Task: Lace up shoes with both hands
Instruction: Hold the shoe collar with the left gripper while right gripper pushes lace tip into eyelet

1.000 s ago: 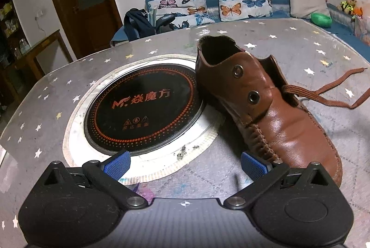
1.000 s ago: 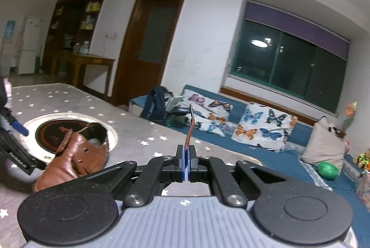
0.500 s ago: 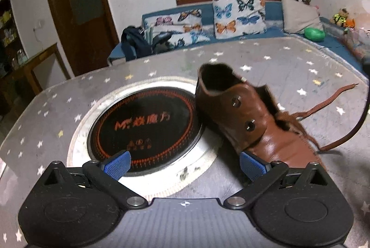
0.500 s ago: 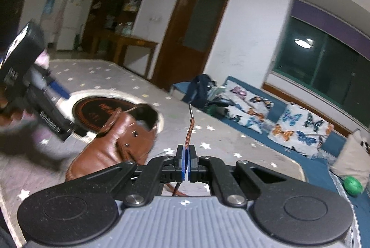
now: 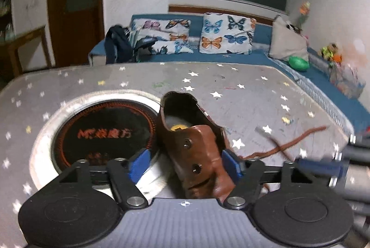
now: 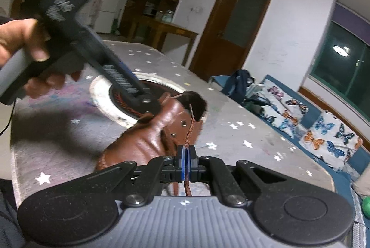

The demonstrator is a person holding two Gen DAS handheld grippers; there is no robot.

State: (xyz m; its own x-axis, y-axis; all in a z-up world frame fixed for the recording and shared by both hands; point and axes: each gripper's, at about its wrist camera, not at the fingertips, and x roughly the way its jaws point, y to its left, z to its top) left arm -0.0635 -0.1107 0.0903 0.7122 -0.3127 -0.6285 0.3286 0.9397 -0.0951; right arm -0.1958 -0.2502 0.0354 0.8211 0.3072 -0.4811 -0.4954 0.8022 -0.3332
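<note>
The shoe [image 5: 196,153] was seen lying on the star-patterned table [image 5: 242,77], heel end away from the left gripper [image 5: 186,164] and toe end toward it, so that its long axis ran nearly straight out along that gripper's fingers. The left gripper's blue pads [image 5: 138,161] were held spread, one on each side of the shoe's laced part; whether they were touching the leather cannot be told through the blur. Two metal eyelets [image 5: 186,144] were shown on the flap facing the left pad.

The right gripper [image 6: 186,155] was held with its fingers pressed together on the lace [image 6: 190,132], a short length of which stood up past the fingertips and ended in a dark tip [image 6: 191,108]. That tip was pointed forward and slightly upward from the fingers — toward the eyelet flap [image 6: 179,127] just ahead of it. The lace's other stretch [image 5: 286,146] was trailed across the table to the right of the left gripper's fingers.

The coming move was judged to turn on one relation: the lace tip lay nearer the right gripper, just short of the flap, while the shoe was bracketed by the left. Which eyelets were already threaded could not be settled — the flaps were partly hidden.
</note>
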